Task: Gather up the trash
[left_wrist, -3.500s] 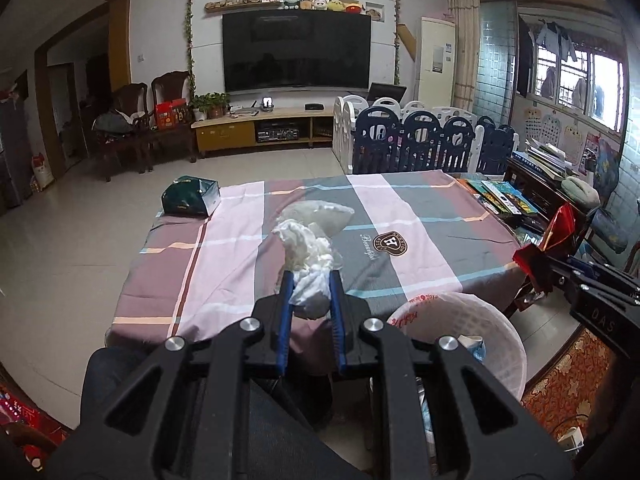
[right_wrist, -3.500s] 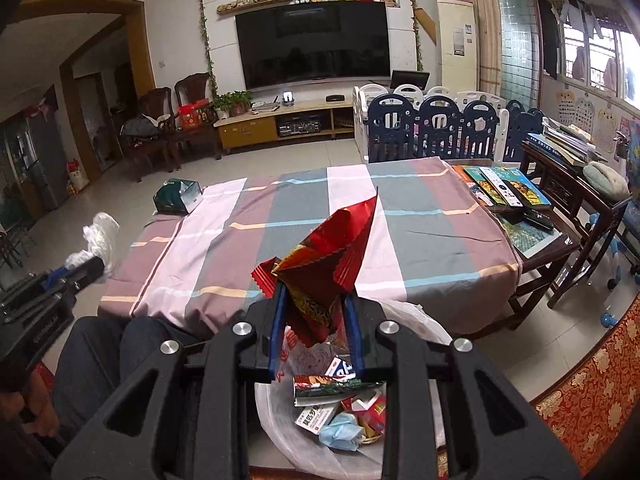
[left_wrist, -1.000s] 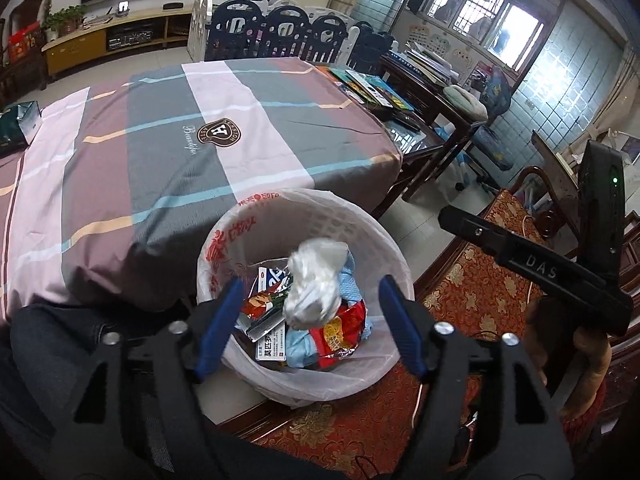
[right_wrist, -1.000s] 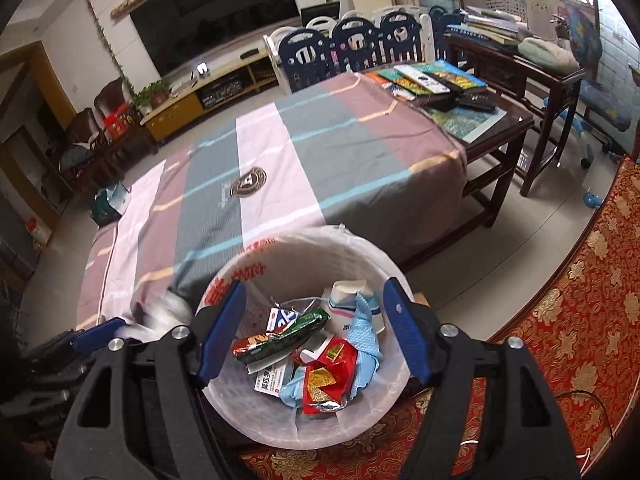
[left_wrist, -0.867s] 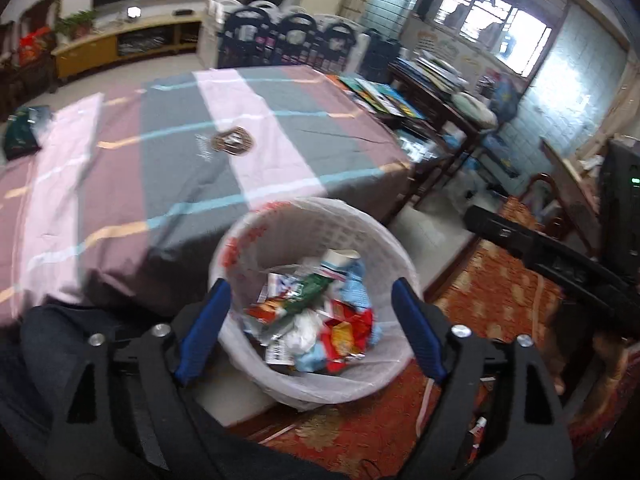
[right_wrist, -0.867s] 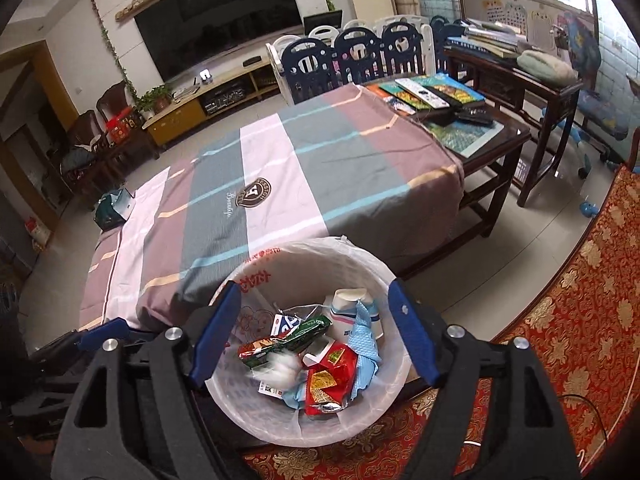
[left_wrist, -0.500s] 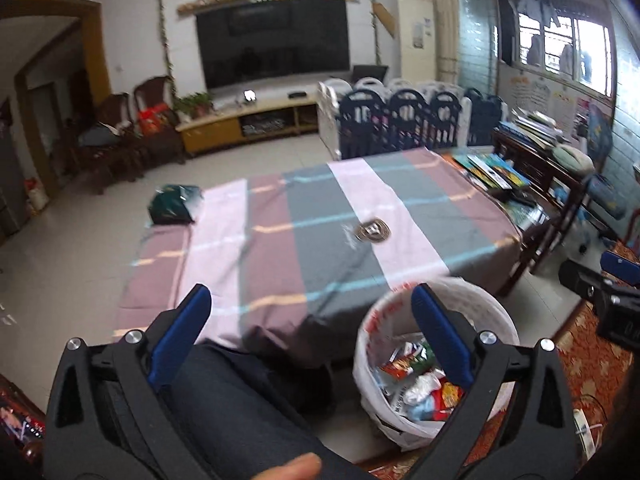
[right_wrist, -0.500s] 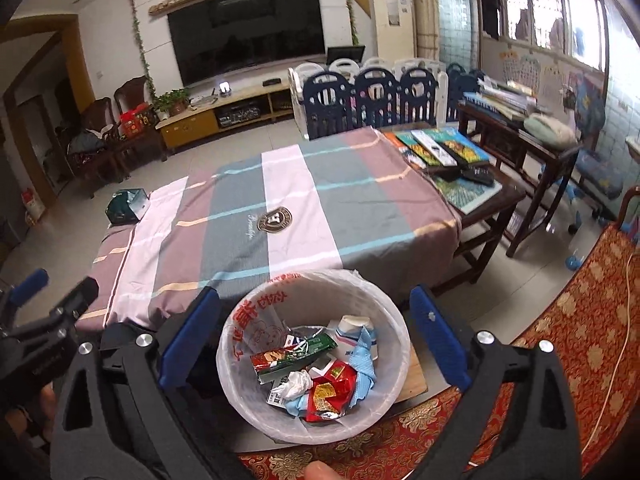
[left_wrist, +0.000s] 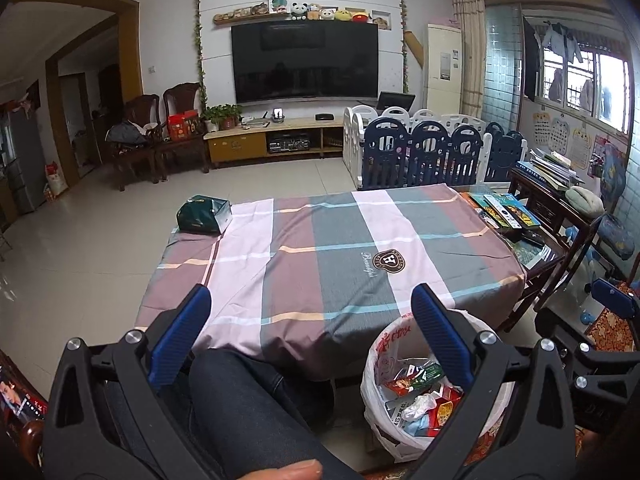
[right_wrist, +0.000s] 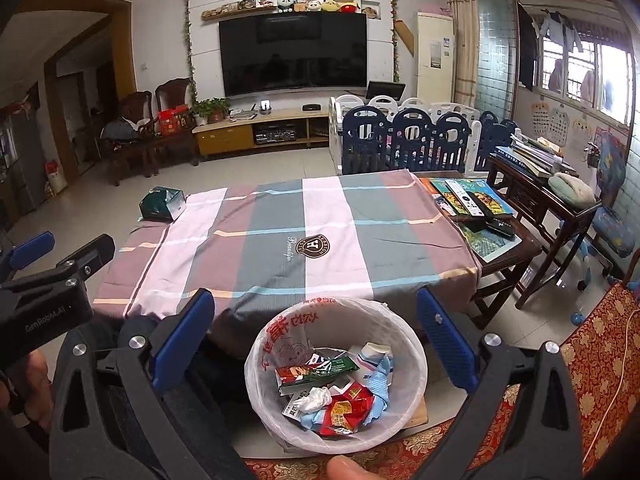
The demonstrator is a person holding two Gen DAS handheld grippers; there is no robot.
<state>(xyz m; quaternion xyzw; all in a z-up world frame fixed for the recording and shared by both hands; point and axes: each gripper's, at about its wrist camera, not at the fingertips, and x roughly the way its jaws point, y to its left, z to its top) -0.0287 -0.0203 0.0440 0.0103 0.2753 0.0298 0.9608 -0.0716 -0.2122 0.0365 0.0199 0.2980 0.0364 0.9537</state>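
A white-lined trash bin [right_wrist: 264, 344] stands on the floor by the near edge of the table, holding wrappers, a white crumpled tissue [right_wrist: 316, 396] and a red snack wrapper [right_wrist: 344, 404]. My right gripper [right_wrist: 315, 298] hovers above the bin with its jaws opening wide and nothing between them. My left gripper [left_wrist: 310, 296] is open and empty, raised over the near edge of the striped tablecloth [left_wrist: 320, 248]. In the left wrist view the bin [left_wrist: 376, 360] is at lower right, behind the right finger. A green tissue box [left_wrist: 204, 214] sits on the far left corner of the table.
A person's leg in dark trousers [left_wrist: 240, 400] lies under the left gripper. A dark side table [right_wrist: 496, 248] with books and remotes adjoins the table's right end. Red patterned carpet [right_wrist: 600, 360] covers the floor at the right. A blue and white playpen fence [left_wrist: 420, 152] stands beyond the table.
Both grippers have risen and tipped up from looking down into the bin. Their jaws spread wider. The white tissue left the left gripper and now lies in the bin.
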